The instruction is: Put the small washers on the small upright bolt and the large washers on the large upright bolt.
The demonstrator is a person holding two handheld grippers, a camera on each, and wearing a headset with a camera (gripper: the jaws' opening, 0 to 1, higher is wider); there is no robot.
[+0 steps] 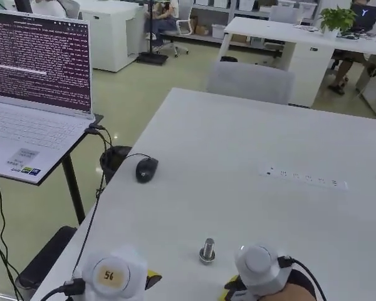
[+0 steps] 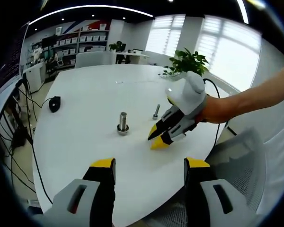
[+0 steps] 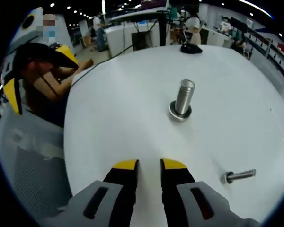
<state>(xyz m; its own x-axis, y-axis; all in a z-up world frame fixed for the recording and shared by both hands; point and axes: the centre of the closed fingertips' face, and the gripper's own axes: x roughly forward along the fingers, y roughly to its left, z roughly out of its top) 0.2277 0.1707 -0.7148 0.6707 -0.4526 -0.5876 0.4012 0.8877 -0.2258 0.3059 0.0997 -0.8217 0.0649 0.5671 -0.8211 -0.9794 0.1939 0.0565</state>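
Note:
The large upright bolt (image 1: 207, 251) (image 2: 122, 123) (image 3: 182, 100) stands near the front edge of the white table (image 1: 250, 157), with a ring at its base. The small bolt (image 2: 156, 112) (image 3: 238, 176) stands just beyond it, next to my right gripper. My left gripper (image 2: 150, 165) (image 1: 109, 276) hovers at the table's edge with its jaws wide apart and nothing between them. My right gripper (image 3: 149, 165) (image 2: 157, 139) (image 1: 257, 269) hangs low over the table right of the large bolt. Its yellow tips stand a narrow gap apart with bare table showing between them. I see no loose washers.
A black mouse (image 1: 146, 169) (image 2: 54, 103) lies at the table's left edge with its cable running off. A white power strip (image 1: 304, 177) lies at the far right. A laptop (image 1: 37, 94) sits on a stand to the left, and a grey chair (image 1: 250, 81) is behind the table.

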